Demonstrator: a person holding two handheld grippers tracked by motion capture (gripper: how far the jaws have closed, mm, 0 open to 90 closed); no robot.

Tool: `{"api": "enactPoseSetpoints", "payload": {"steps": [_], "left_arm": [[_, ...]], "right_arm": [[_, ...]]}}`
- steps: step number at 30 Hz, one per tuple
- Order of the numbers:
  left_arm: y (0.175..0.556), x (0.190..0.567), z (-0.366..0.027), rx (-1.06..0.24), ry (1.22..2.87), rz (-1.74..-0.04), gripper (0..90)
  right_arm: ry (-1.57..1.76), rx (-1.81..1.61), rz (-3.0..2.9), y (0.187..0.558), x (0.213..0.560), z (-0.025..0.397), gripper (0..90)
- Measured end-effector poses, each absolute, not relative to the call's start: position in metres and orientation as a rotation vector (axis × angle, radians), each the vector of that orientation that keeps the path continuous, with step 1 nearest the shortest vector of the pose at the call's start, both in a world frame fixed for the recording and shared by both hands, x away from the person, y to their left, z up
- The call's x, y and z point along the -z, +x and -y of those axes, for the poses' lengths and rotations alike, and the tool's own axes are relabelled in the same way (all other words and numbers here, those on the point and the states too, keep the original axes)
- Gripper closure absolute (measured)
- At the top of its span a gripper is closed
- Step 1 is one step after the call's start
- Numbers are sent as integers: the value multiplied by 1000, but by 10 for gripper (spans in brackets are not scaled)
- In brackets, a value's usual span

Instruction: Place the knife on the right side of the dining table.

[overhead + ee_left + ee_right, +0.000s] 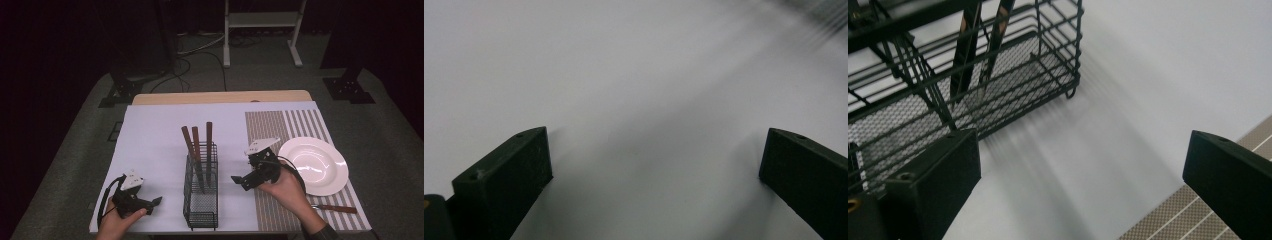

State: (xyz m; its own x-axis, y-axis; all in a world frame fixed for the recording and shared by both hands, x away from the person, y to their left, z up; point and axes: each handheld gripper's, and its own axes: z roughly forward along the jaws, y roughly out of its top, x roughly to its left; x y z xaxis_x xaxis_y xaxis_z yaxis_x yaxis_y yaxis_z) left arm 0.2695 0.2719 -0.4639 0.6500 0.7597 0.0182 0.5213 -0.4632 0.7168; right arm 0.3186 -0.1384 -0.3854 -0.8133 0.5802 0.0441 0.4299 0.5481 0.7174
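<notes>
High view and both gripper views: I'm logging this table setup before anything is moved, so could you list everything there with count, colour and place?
Wire caddy: one, black, near the front edge at the middle of the white mat.
Wooden-handled utensils: three, brown handles, standing in the caddy's far compartment.
Plate: one, white, on the striped placemat at right.
Knife: one, brown handle, lying on the placemat in front of the plate.
Striped placemat: one, tan and white, right part of the table.
White mat: one, covering the table.
Left gripper: one, black, held low at front left, jaws open.
Right gripper: one, black, between caddy and plate, jaws open.
</notes>
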Motion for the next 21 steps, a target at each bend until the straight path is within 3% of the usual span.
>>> {"api": "enactPoseSetpoints", "payload": {"steps": [21], "left_arm": [[270, 464, -272, -441, 2171, -989, 0]], "right_arm": [[842, -1263, -2490, 336, 347, 139, 11]]}}
